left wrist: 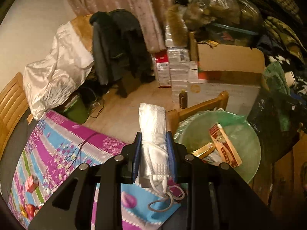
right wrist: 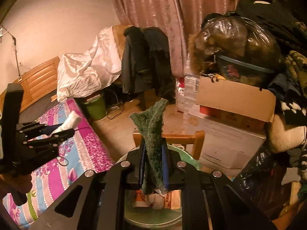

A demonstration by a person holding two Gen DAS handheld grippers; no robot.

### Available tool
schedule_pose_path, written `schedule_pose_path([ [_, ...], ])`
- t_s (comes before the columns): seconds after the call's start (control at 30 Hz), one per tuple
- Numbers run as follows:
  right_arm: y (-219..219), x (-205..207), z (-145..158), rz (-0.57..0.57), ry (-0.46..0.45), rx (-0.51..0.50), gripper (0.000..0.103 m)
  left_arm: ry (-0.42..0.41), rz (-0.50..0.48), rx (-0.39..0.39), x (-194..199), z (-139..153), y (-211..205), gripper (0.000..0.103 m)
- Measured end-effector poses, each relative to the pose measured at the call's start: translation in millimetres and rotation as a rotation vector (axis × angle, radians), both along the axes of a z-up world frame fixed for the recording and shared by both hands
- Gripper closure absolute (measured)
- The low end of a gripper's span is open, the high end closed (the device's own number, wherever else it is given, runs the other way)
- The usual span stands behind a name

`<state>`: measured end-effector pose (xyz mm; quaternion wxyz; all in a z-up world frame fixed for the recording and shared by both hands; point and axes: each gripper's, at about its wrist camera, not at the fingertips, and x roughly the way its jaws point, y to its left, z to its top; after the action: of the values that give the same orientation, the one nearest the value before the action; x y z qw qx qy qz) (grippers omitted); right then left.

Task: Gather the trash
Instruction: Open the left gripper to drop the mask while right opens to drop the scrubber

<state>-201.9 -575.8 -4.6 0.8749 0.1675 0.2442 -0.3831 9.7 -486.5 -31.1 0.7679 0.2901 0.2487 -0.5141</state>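
Note:
My left gripper is shut on a folded white face mask, its ear loops hanging below, held above the edge of the patterned tablecloth. A bin lined with a green bag stands just to its right and holds a red-and-cream carton and a gold wrapper. My right gripper is shut on a green scouring pad, directly above the same bin. The left gripper with the mask shows at the left of the right wrist view.
A wooden chair stands behind the bin. Stacked cardboard boxes with bags and clothes fill the right. A chair draped with dark jackets, a white sheet and a small green bin are at the back. Small red items lie on the tablecloth.

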Motion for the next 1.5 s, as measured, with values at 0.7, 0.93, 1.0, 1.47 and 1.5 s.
schedule_pose_path([
  [0.7,-27,-13,-39,-0.047,0.058,0.124,0.087,0.128,-0.155,0.095,-36,-46,-44,0.079],
  [0.93,-31,-22,-49,-0.068,0.052,0.173,0.087,0.186,-0.207,0.089,-36,-48,-53,0.079],
  [1.0,-32,-22,-50,-0.068,0.043,0.184,0.087,0.206,-0.225,0.079,-37,-45,-57,0.079],
  [1.47,-41,-17,-60,-0.063,0.034,0.231,0.052,0.277,-0.207,0.061,-20,-52,-62,0.039],
  [1.5,-41,-17,-62,-0.062,0.033,0.234,0.052,0.279,-0.205,0.06,-18,-52,-61,0.039],
])
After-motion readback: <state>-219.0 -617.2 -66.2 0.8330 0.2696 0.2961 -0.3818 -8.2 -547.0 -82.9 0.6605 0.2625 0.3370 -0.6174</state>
